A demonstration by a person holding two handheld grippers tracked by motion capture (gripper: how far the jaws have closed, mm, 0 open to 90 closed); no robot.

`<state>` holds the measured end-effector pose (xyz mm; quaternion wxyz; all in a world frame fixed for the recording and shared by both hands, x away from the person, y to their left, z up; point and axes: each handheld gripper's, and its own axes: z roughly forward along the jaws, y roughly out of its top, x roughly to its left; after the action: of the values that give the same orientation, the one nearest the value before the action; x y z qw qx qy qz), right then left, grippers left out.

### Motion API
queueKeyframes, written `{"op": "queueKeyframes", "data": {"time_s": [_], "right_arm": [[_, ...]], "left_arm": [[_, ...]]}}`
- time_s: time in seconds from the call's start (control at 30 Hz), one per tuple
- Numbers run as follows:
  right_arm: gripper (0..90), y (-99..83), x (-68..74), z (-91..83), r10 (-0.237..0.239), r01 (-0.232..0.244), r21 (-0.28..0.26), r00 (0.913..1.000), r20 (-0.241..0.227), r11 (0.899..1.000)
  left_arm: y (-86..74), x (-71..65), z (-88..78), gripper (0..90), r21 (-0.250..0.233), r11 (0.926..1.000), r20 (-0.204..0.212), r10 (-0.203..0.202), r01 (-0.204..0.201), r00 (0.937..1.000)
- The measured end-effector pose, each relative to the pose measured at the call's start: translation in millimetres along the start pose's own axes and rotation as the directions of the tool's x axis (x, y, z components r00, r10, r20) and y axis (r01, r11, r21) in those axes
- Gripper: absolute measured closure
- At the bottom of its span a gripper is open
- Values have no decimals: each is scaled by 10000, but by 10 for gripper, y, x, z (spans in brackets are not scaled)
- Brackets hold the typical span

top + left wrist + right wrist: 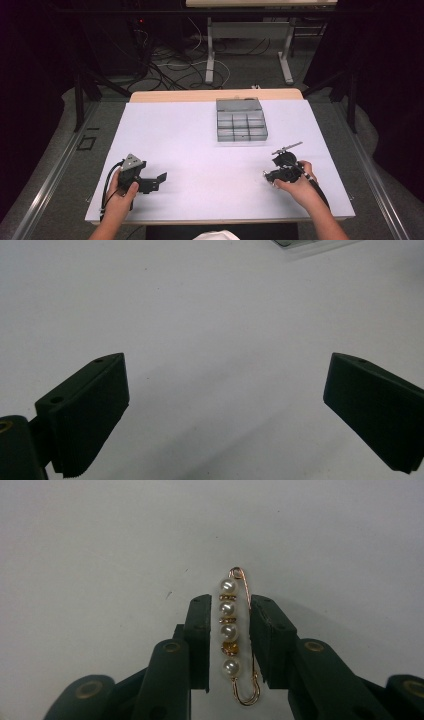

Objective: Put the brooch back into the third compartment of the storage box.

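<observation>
Now the right tool (229,605) brackets a gold safety-pin brooch strung with white pearls (235,635) on the white counter (200,145), well nearer than the grey compartment box (240,119); its pads are not visibly pressing. Light, slippery, delicate: pinch across the beaded bar. The left tool (225,385) is spread, empty

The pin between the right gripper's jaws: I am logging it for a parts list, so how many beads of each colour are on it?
White pearl beads on the pin: 4
Amber bead: 1
Total: 5
</observation>
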<state>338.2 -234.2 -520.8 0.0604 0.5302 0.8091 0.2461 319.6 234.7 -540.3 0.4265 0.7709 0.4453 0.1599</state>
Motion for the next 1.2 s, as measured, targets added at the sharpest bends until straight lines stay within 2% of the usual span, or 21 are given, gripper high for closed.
{"op": "queueKeyframes", "data": {"time_s": [0.1,0.2,0.23,0.27,0.3,0.4,0.57,0.6,0.73,0.77,0.87,0.9,0.97,1.03,1.1,1.13,1.2], "right_arm": [[715,-3,-11,16,-98,98,-10,9998,-155,10000],[719,-2,-1,40,64,-64,100,10000,3,9999],[721,-4,-13,48,-112,110,172,9999,112,9998],[721,-15,-13,78,-42,39,-219,9998,-173,9998],[724,-3,5,61,125,-124,214,9999,-12,9997],[728,-1,-4,82,-106,107,263,9999,-38,9996],[730,-4,5,116,-121,123,238,9999,-90,9996],[729,-6,-3,119,-247,247,327,9997,-7,9992],[736,-11,12,135,-60,61,422,10000,-18,9991],[740,-10,2,145,-193,195,293,9998,-64,9994],[763,-8,-6,139,-425,418,456,9990,146,9981],[770,-7,-27,137,-787,784,415,9969,44,9961],[784,-8,2,139,-373,360,489,9989,276,9982],[795,-11,-3,139,-534,525,429,9984,199,9977],[798,-15,-3,151,-483,478,277,9986,196,9985],[799,-3,1,127,-465,443,671,9984,318,9968],[800,-8,-8,138,-401,388,479,9989,261,9981]], "left_arm": [[0,0,-2,42,0,10000,1,-5,5,10000],[-2,-4,3,42,-10,10000,15,-81,81,10000],[-2,-4,3,42,-8,10000,19,-78,78,10000],[-2,-4,3,42,-4,10000,15,-73,73,10000],[-2,-4,3,42,-6,10000,16,-76,76,10000],[-2,-4,3,42,-6,10000,16,-80,80,10000],[-3,-4,0,42,-11,10000,22,-82,82,10000],[-3,-4,0,42,-7,10000,27,-90,90,10000],[-3,-2,2,42,-17,9999,25,-111,111,9999],[-4,-2,3,42,-19,9999,25,-102,102,9999],[-3,-3,3,42,-6,10000,32,-92,92,10000],[-3,-4,4,42,-5,10000,31,-81,81,10000],[-2,-5,4,42,10,10000,15,-62,62,10000],[-2,-4,4,42,-5,10000,32,-72,72,10000],[-3,-3,3,42,-10,10000,29,-82,82,10000],[-3,-3,3,42,-6,10000,32,-82,82,10000],[-3,-3,3,42,-4,10000,37,-86,86,10000]]}}
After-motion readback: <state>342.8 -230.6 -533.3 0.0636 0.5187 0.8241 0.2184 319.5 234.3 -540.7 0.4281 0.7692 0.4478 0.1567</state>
